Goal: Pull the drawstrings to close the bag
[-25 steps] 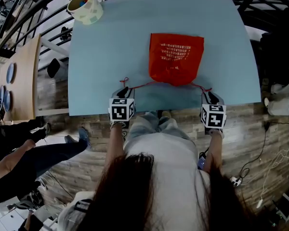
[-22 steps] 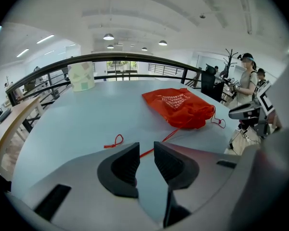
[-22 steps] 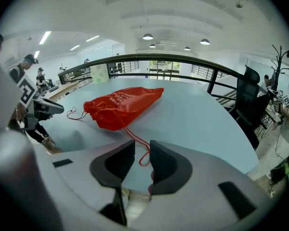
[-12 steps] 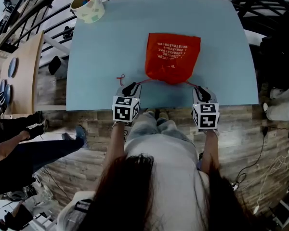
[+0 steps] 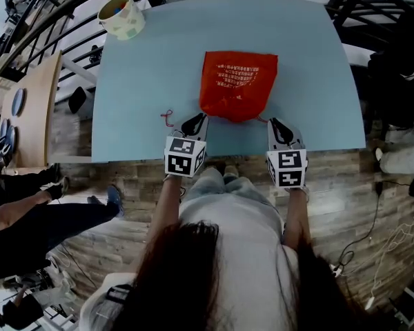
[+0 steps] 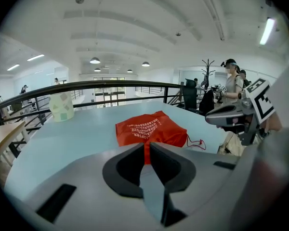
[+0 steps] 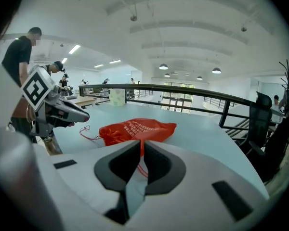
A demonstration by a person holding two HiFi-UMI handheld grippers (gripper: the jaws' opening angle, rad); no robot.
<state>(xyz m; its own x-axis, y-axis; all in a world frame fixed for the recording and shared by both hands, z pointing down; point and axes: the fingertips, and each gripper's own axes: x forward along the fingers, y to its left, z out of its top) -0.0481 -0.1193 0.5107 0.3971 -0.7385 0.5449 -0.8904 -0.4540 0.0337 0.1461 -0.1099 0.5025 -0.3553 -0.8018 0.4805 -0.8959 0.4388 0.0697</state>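
Note:
A red drawstring bag [image 5: 238, 85] lies flat on the light blue table [image 5: 145, 74], its gathered mouth toward me. My left gripper [image 5: 197, 121] points at the mouth's left corner. Its jaws [image 6: 147, 147] have just been closing to a narrow slit, and red cord shows in it. My right gripper [image 5: 274, 124] sits at the mouth's right corner. Its jaws [image 7: 142, 146] have closed likewise, with thin red cord [image 7: 142, 166] running loosely through the gap. The left drawstring's free end [image 5: 167, 118] lies slack on the table.
A patterned paper tub [image 5: 122, 16] stands at the table's far left corner. The table's near edge [image 5: 228, 152] runs just under both grippers. A black railing [image 6: 111, 85] lies beyond the table. Seated people and a wooden table with blue plates [image 5: 17, 102] are to the left.
Both grippers have left the outer ends of the drawstrings and moved inward and forward to the bag's mouth. The cords, stretched out before, now lie slack.

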